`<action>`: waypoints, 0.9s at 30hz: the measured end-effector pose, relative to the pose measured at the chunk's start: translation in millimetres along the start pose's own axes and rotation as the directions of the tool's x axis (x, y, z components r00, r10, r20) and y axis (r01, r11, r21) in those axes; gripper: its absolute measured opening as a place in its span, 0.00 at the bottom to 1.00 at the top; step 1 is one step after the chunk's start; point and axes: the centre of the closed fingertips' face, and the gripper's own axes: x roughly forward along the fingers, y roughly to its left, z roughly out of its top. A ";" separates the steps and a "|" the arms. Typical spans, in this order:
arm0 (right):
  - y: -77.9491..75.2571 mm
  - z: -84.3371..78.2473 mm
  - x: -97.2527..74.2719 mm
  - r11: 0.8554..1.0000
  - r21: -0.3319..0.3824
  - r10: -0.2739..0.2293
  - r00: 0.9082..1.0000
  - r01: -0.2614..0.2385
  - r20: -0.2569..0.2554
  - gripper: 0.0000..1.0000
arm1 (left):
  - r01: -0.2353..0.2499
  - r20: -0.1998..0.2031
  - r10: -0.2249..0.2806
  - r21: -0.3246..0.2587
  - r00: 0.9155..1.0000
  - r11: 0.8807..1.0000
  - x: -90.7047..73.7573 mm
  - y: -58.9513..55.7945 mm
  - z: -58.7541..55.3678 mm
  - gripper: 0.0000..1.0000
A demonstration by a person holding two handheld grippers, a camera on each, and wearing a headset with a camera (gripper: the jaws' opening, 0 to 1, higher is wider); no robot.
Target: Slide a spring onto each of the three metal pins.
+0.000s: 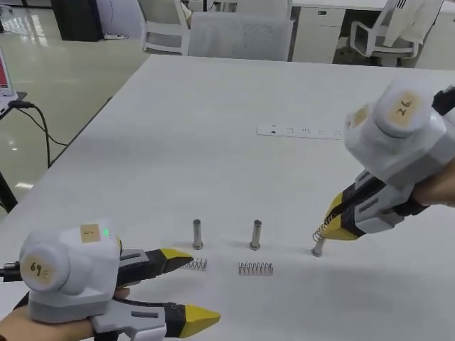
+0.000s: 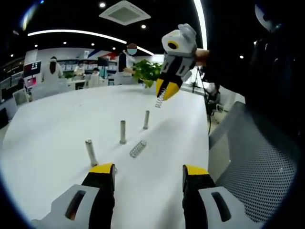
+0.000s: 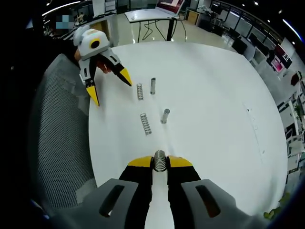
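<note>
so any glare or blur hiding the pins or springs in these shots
Head view: even light, faint shadows by the pins, nothing washed out. Left gripper view: fisheye bends the table, ceiling lights flare up top. Right gripper view: the spring in the right gripper sits close and slightly soft.

**Spring held at the rightmost pin**

The right white gripper with yellow tips (image 1: pixel 334 226) gripped a small coiled metal spring (image 1: pixel 323 229), tilted, with its lower end at the top of the rightmost short steel pin (image 1: pixel 318 248). The left pin (image 1: pixel 197 234) and the middle pin (image 1: pixel 255 234) stood upright on the white table (image 1: pixel 213 128). A loose left spring (image 1: pixel 195 265) and a loose middle spring (image 1: pixel 255 268) lay flat near them. The left gripper (image 1: pixel 200 288) had its jaws apart.
</note>
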 end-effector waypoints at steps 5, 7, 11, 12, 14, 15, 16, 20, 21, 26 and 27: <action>-9.7 -6.3 0.3 1.000 0.002 -0.027 0.999 0.027 -0.031 0.08 | 0.002 -0.005 -0.002 0.001 1.000 1.000 0.3 -1.7 -0.5 0.53; -12.7 -6.3 0.2 1.000 0.012 -0.028 0.999 0.029 -0.029 0.08 | 0.002 -0.003 -0.002 0.002 1.000 1.000 0.0 -2.1 0.3 0.53; -21.5 -10.3 3.2 0.999 0.012 -0.049 0.997 0.050 -0.057 0.08 | 0.001 -0.005 -0.001 0.001 1.000 1.000 -0.3 -1.9 0.0 0.54; -23.7 -11.8 4.3 0.998 0.010 -0.053 0.996 0.054 -0.067 0.08 | 0.001 -0.005 -0.001 0.002 1.000 1.000 -0.3 -2.1 -0.1 0.54; -27.4 -14.8 7.8 0.998 0.015 -0.052 0.995 0.053 -0.082 0.08 | 0.003 -0.006 -0.002 0.004 1.000 1.000 -0.4 -2.6 -0.3 0.54; -28.5 -16.0 8.8 0.998 0.014 -0.053 0.995 0.055 -0.088 0.08 | 0.002 -0.007 -0.002 0.004 1.000 1.000 -0.5 -2.6 -0.3 0.54; -29.8 -18.0 9.6 0.998 0.008 -0.058 0.993 0.059 -0.102 0.08 | 0.002 -0.006 -0.002 0.004 1.000 1.000 -0.7 -2.6 -0.3 0.54; -29.7 -17.0 13.6 0.999 0.015 -0.042 0.994 0.044 -0.101 0.08 | 0.000 -0.004 0.000 0.002 1.000 1.000 -1.0 -2.4 0.0 0.54; -29.7 -18.0 15.4 0.999 0.014 -0.040 0.993 0.041 -0.108 0.08 | 0.000 -0.005 0.000 0.003 1.000 1.000 -0.9 -2.5 -0.2 0.54; -31.7 -19.5 18.9 0.999 0.012 -0.032 0.992 0.034 -0.124 0.08 | 0.000 -0.008 0.000 0.005 1.000 1.000 -0.6 -2.8 -0.5 0.54; -31.7 -19.5 19.3 0.999 0.011 -0.031 0.992 0.033 -0.126 0.08 | 0.000 -0.008 0.000 0.004 1.000 1.000 -0.6 -2.5 -0.7 0.54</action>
